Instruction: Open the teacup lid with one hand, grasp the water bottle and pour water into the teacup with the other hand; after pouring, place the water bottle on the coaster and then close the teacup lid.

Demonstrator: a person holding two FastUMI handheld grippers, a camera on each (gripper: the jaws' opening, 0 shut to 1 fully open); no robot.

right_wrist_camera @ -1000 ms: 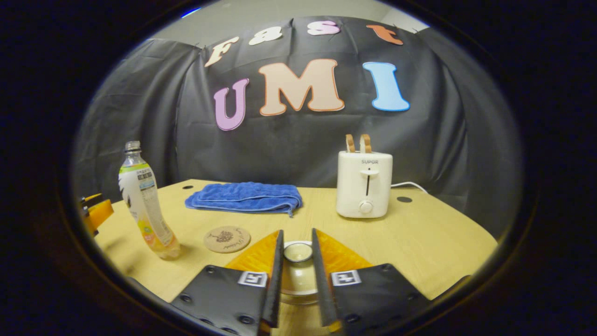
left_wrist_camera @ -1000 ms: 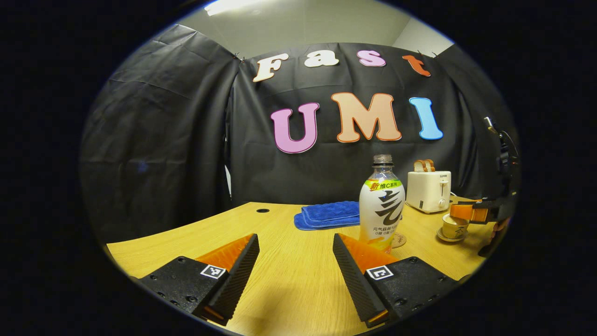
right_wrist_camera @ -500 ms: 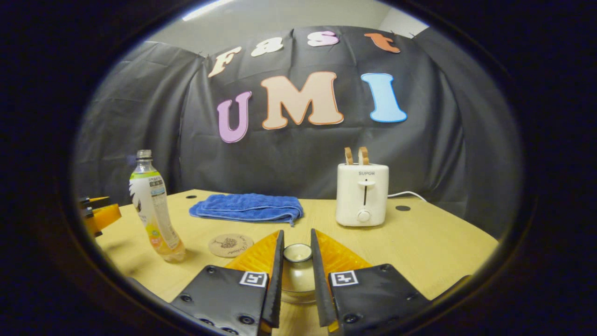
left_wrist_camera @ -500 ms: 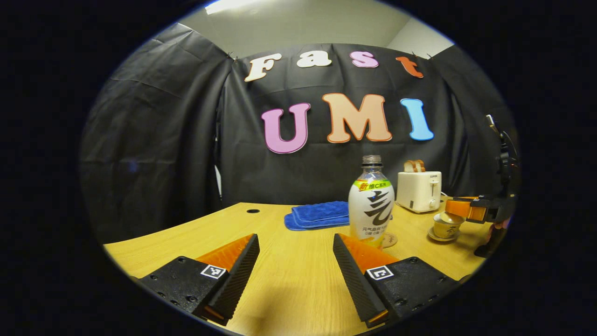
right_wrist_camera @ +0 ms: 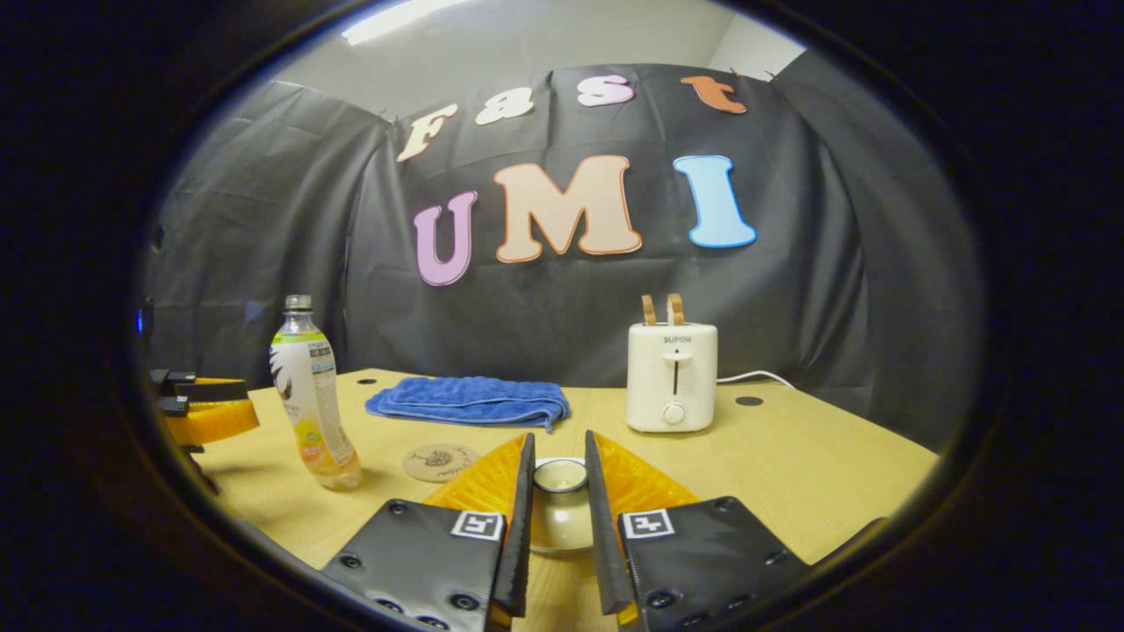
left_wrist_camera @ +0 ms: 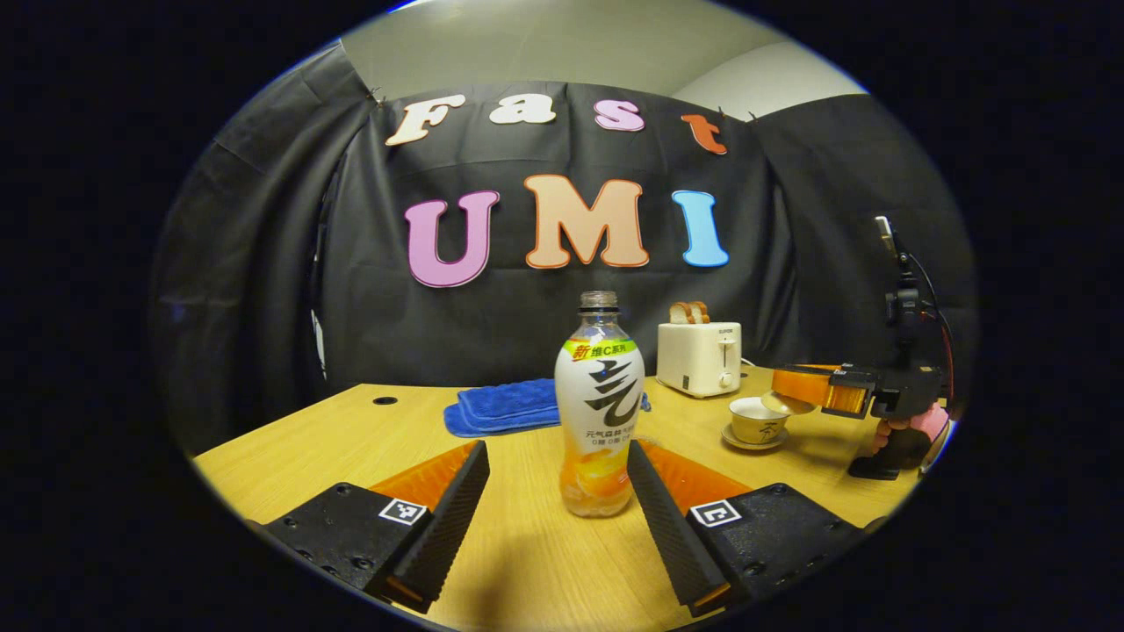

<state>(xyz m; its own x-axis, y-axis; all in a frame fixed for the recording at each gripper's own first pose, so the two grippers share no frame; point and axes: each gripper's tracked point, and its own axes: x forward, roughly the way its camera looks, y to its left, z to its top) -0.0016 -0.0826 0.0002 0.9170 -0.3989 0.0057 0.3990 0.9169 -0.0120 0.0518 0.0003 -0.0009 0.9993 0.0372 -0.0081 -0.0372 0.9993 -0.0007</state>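
Teacup lid (right_wrist_camera: 560, 507): pale ceramic with a round knob on top, pinched by that knob between the two fingers of the right gripper (right_wrist_camera: 559, 518); both fingers pressed on it, the jaws nearly closed. In the left gripper view the lid (left_wrist_camera: 784, 403) hung from the right gripper (left_wrist_camera: 803, 391), lifted clear, just above and to the side of the teacup.

Teacup (left_wrist_camera: 758, 420): uncovered, upright on its saucer (left_wrist_camera: 748, 439), standing just below the right gripper's fingertips.

Water bottle (left_wrist_camera: 599, 408): clear plastic with a white label, orange liquid in the bottom, no cap visible on the neck, upright on the table. It stood between the wide-open jaws of the left gripper (left_wrist_camera: 557, 456), nearer the right-hand finger; contact with either finger could not be judged. In the right gripper view the bottle (right_wrist_camera: 314, 397) stood just beside the left gripper (right_wrist_camera: 206, 412).

Coaster (right_wrist_camera: 441, 462): round, patterned, flat on the table, just ahead and left of the right gripper's jaws, beside the bottle.

Blue towel (right_wrist_camera: 470, 399): folded, beyond the coaster.

White toaster (right_wrist_camera: 672, 377): two slices raised, ahead and right of the right gripper's jaws.

Wooden table (right_wrist_camera: 817, 465): bore all the above.
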